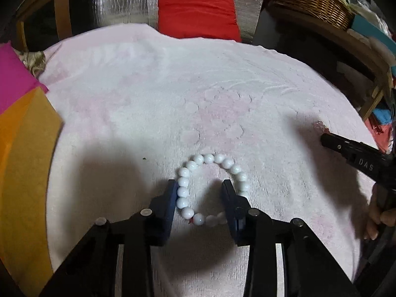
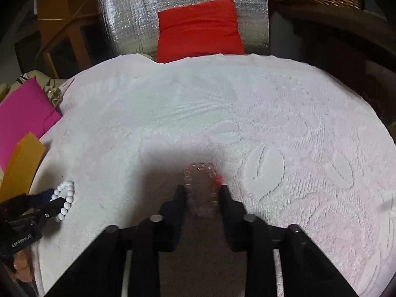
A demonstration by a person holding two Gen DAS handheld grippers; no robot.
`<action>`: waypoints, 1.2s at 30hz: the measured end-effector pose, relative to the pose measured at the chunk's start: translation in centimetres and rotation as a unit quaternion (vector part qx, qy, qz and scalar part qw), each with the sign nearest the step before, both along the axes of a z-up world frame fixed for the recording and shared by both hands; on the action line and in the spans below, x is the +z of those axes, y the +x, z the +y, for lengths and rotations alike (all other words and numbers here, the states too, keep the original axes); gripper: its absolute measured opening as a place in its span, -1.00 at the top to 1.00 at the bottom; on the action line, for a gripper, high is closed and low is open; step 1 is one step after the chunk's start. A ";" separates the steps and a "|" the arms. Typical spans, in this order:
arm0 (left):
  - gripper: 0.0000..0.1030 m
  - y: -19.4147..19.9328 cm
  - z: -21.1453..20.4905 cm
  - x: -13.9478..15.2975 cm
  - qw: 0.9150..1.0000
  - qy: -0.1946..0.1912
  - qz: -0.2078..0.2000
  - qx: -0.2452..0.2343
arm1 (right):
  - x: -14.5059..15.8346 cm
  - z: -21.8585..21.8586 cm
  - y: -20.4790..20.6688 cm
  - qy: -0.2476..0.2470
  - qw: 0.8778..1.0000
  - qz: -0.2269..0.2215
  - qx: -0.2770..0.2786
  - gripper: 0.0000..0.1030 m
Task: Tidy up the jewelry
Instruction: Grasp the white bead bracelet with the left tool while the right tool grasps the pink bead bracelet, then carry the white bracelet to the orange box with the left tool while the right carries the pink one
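While a pale pink towel (image 2: 272, 128) covers the surface, a white bead bracelet (image 1: 210, 188) is straddled by the open left gripper (image 1: 201, 185). A clear bead bracelet (image 2: 201, 185) is bracketed by the open right gripper (image 2: 201, 189). A red cushion (image 2: 198, 29) and silver foil sheet (image 2: 123, 29) are seen behind.

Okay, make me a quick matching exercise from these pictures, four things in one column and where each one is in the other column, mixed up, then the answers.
Things:
1. white bead bracelet
2. clear bead bracelet
3. red cushion
4. wicker basket

Places:
A. beyond the far edge of the pink towel, against the silver foil
B. between the right gripper fingers
C. up in the far right corner, off the towel
D. partly between the left gripper fingers, looping around one of them

Pairs: 1-D, 2-B, 3-A, 4-C
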State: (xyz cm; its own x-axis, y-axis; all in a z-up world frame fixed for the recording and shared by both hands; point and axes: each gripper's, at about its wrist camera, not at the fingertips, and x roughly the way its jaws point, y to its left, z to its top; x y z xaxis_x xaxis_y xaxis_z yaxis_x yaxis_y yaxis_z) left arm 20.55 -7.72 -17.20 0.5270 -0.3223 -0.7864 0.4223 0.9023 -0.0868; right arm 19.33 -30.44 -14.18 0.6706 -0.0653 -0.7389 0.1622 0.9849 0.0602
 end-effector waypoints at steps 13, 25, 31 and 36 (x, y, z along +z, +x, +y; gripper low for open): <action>0.81 -0.6 0.8 0.9 1.000 -0.020 -0.005 -0.018 | 2.4 2.5 -1.3 0.021 0.998 -0.021 0.048 0.83; 0.82 -1.9 2.6 3.4 0.997 -0.072 -0.022 -0.021 | 4.3 0.2 -3.5 0.079 0.995 -0.029 0.055 0.83; 0.82 -3.3 2.5 3.6 0.997 -0.069 -0.026 -0.026 | 4.5 0.5 -4.0 0.083 0.994 -0.025 0.066 0.83; 0.82 -4.5 2.5 3.7 0.997 -0.068 -0.032 -0.029 | 4.5 1.3 -4.5 0.084 0.993 -0.023 0.078 0.83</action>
